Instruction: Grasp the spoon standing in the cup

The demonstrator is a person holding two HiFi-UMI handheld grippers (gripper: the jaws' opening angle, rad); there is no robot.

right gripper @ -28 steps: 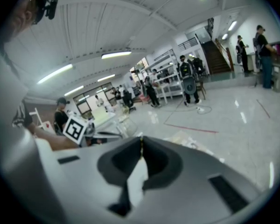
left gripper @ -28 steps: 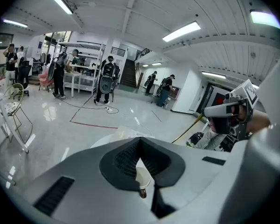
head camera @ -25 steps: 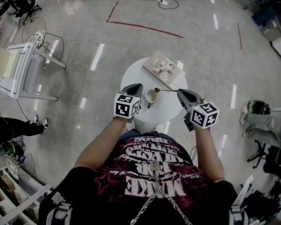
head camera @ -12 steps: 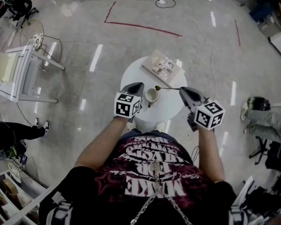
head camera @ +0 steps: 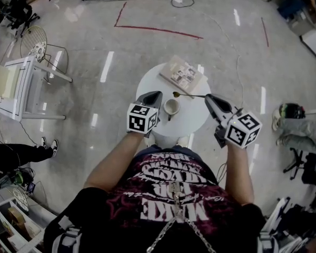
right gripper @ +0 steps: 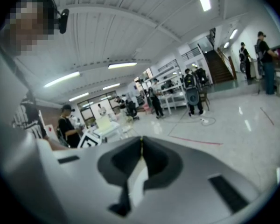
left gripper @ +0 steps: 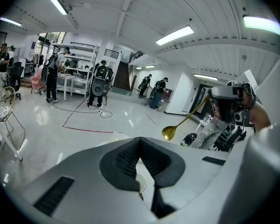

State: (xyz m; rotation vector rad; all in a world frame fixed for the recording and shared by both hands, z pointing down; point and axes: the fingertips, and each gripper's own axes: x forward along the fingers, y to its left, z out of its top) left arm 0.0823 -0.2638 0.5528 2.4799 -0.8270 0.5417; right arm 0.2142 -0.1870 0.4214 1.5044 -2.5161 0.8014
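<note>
Where the round white table is taken in from the head view, a pale cup is found standing upright near its middle, and a book is laid flat just beyond it, toward the far edge. What the cup holds cannot be made out, since only a pale inside is shown. The spoon is held outside the cup, in the air over the table, and from above it is seen between the cup and the book. Its thin handle is clamped at the end by the right gripper. In the right gripper view the jaw tips are pressed together with only a thin yellowish edge between them. The spoon's long axis is laid across the head view, with the handle to the right and the golden bowl pointed left, just past the cup's far rim. In the left gripper view the handle is seen slanting up to the right, with the bowl at the lower end. The left gripper is held just left of the cup with its jaw tips met. The cup's rim is glimpsed through the hollow behind them, but whether the cup is touched cannot be told.
</note>
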